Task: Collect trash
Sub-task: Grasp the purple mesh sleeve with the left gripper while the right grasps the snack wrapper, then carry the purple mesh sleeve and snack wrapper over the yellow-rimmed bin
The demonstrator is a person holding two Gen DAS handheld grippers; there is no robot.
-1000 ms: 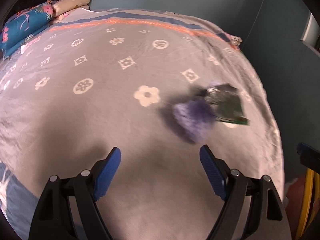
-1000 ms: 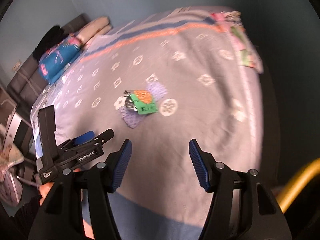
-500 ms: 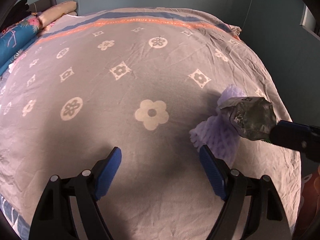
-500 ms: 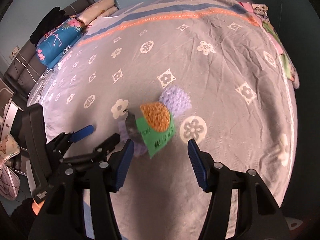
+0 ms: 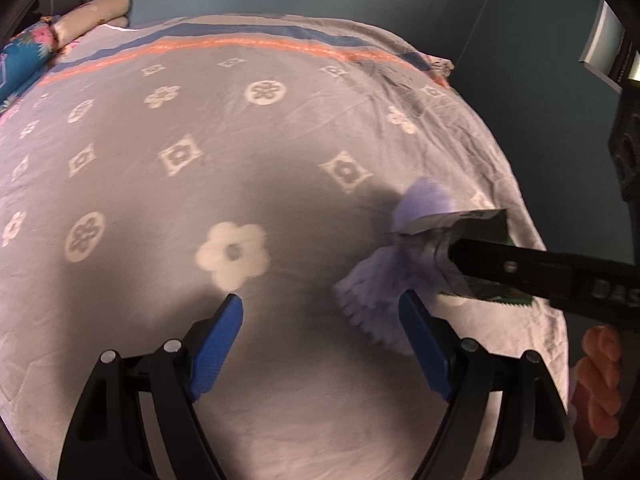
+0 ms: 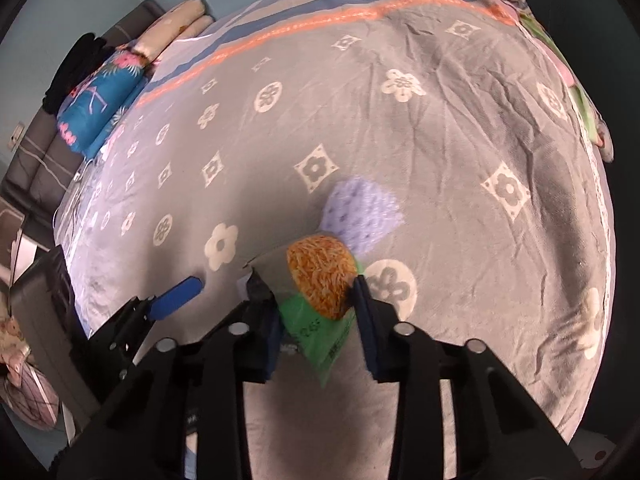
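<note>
A green snack wrapper [image 6: 320,296] with an orange picture and a silver inside lies on the grey flowered bedspread [image 6: 440,120], on top of purple foam netting [image 6: 362,212]. My right gripper [image 6: 316,300] has its jaws around the wrapper, narrowed and touching its sides. In the left wrist view the wrapper [image 5: 476,240] shows at the right with the right gripper's finger on it, over the purple netting [image 5: 376,292]. My left gripper [image 5: 322,344] is open and empty, just left of the netting; it also shows in the right wrist view [image 6: 176,298].
Pillows [image 6: 100,92] and a dark headboard lie at the far left end of the bed. Folded cloth [image 6: 580,92] hangs at the bed's far right corner. The bed's right edge drops to the floor, where an orange object [image 5: 600,376] shows.
My right gripper has moved in over the wrapper and its jaws have narrowed onto it. My left gripper has come closer to the netting and stays open.
</note>
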